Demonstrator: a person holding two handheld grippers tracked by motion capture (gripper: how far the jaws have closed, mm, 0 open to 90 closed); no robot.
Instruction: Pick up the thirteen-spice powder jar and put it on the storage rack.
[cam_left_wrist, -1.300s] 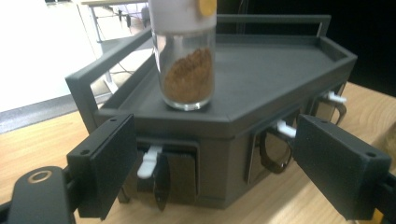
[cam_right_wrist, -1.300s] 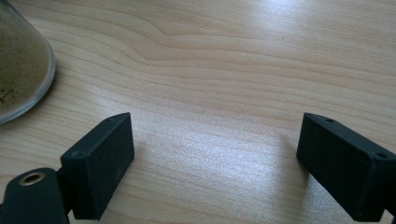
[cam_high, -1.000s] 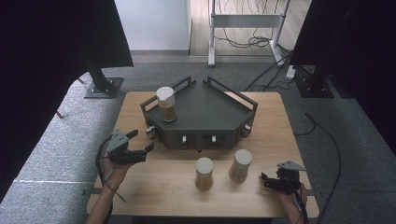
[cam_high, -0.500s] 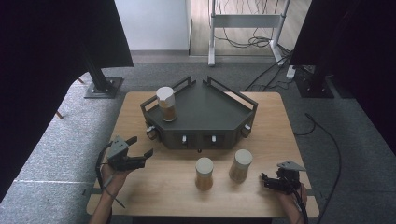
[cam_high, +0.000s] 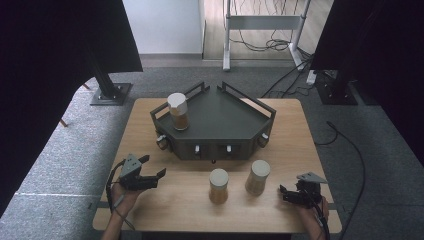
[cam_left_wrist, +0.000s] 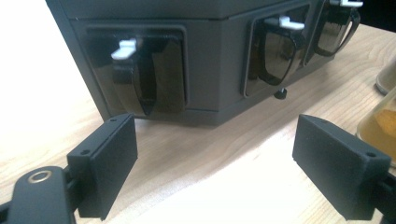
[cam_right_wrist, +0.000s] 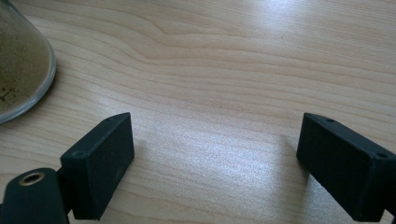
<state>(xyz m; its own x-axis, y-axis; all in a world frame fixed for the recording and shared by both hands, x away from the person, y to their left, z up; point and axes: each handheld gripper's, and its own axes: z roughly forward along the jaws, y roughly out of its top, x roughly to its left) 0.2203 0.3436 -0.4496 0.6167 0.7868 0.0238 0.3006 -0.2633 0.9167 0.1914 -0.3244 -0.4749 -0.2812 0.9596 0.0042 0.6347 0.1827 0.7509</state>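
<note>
A dark five-sided rack (cam_high: 220, 120) stands at the middle back of the wooden table (cam_high: 165, 210). One spice jar with a white lid (cam_high: 178, 111) sits on the rack's left part. Two more jars stand on the table in front: one with orange-brown powder (cam_high: 219, 185), one paler (cam_high: 258, 177). My left gripper (cam_high: 152, 170) hovers low at the front left, open and empty, facing the rack's front (cam_left_wrist: 205, 70) with its small white-tipped levers. My right gripper (cam_high: 283, 194) rests at the front right, open over bare wood, with a jar's glass base (cam_right_wrist: 21, 70) just to its left.
Black stands and cables cover the grey floor behind the table. A metal frame stands at the back centre. Bare wood lies between the two grippers along the front edge.
My left gripper has sunk lower and drawn back toward the front edge of the table. The right gripper and the jars have kept still.
</note>
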